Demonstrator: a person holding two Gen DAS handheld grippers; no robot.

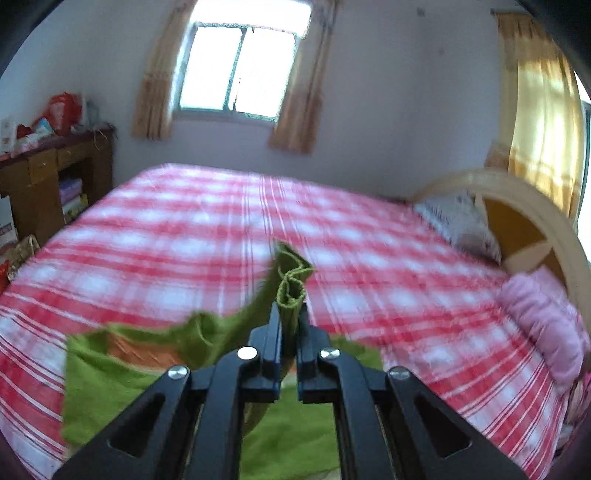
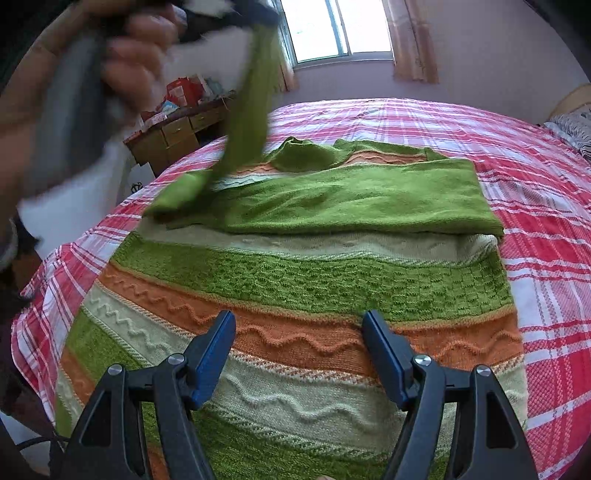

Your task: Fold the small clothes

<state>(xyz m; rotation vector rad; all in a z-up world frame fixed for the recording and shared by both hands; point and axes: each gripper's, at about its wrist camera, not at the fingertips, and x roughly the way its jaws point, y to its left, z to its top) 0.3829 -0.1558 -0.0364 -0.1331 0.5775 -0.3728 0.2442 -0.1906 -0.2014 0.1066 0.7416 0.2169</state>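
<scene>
Sweater (image 2: 295,280): flat on bed (image 2: 546,206). One sleeve (image 2: 354,199) already folded across the chest; second sleeve (image 1: 291,284) lifted, pinched by left tool (image 1: 289,314). Right tool (image 2: 298,328): spread, empty, above the hem. Remaining: lay the sleeve, fold the body.

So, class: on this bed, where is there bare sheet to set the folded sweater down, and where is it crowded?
Bare checked bed sheet lies right of the striped sweater, and beyond its collar toward the window. The pillows crowd the headboard end; the lifted green sleeve blocks the left.
</scene>
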